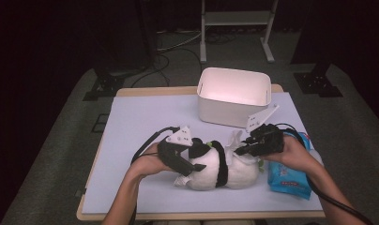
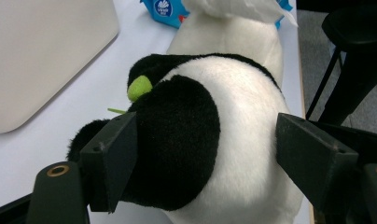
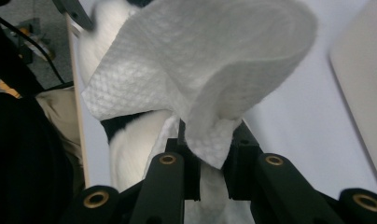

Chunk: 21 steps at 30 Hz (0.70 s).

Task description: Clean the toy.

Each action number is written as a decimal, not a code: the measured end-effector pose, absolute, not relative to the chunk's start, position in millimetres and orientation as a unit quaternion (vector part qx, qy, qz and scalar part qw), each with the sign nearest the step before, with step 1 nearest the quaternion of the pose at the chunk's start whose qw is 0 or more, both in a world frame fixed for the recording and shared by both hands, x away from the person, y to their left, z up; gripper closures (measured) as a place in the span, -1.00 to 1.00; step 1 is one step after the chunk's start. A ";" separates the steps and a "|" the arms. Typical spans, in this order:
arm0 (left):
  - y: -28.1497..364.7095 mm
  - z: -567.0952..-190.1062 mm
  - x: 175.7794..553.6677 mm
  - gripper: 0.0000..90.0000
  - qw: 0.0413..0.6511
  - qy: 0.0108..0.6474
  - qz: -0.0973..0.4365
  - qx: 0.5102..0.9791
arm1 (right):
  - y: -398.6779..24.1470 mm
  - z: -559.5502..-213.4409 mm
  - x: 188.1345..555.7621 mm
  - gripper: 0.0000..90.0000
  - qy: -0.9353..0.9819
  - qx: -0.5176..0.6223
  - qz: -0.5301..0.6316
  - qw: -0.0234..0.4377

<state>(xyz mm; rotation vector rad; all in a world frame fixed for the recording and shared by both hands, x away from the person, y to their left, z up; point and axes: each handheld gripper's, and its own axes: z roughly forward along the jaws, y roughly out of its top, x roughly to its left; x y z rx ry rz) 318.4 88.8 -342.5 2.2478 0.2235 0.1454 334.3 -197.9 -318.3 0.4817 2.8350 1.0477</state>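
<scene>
High view: a panda toy point(image 1: 220, 168) is laid on its side across the table point(image 1: 140, 117), long way left to right, between both hands. The left gripper point(image 1: 193, 169) is spread around the toy's head, its jaws set either side. A white tissue point(image 3: 200, 74) is pinched by the right gripper point(image 1: 240, 150), just above the toy's body.
</scene>
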 end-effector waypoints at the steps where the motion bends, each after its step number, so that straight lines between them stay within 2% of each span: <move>1: 88.8 -343.2 318.0 -0.50 0.429 0.091 0.059 0.897 | -192.0 -317.2 333.4 0.73 0.928 0.152 0.339 0.041; 9: 89.8 -344.8 315.4 -0.48 0.434 0.098 0.065 0.893 | -158.8 -320.1 332.2 0.72 0.945 0.119 0.303 0.039; 21: 90.4 -346.3 314.1 -0.48 0.437 0.097 0.064 0.892 | -189.9 -310.1 331.8 0.68 0.937 0.153 0.310 0.053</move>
